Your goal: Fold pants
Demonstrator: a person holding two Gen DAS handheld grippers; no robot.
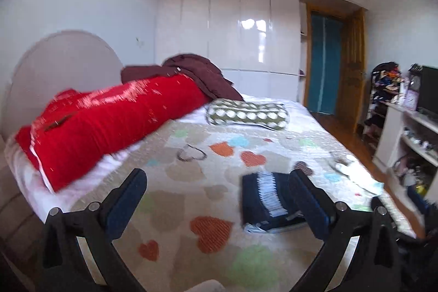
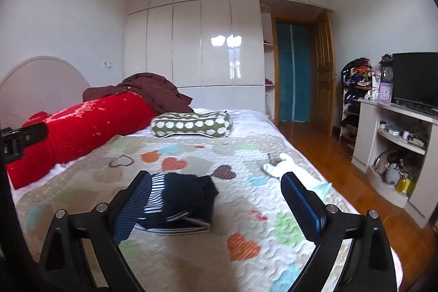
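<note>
Left wrist view, entry one: my left claw [image 1: 216, 199], jaws spread wide with nothing between the pads, raised over the bed and looking across it. I judge it stands off like this because its part in the fold is over.

Entry two: dark navy pants with a white-striped band [image 1: 267, 203], folded into a compact bundle and lying flat on the quilted bedspread with coloured hearts [image 1: 191, 177]. Seen from this side the bundle sits just inside the right-hand finger, which covers its edge in the picture; the pads are clear of the cloth, so it is lying loose, not held.

Entry three, right wrist view: my right claw [image 2: 216, 201], also fully apart and empty. The same pants [image 2: 180, 199] lie towards its left finger, partly hidden behind that pad, resting on the bedspread. With both claws free and the bundle squared up, I take the folding as done or nearly so.

Entry four, surroundings: long red bolster cushion [image 2: 82, 127] along the headboard side, green pillow with white dots [image 2: 191, 125] well beyond the pants, small white garment [image 2: 279, 163] near the bed's right edge, apart from the bundle.
</note>
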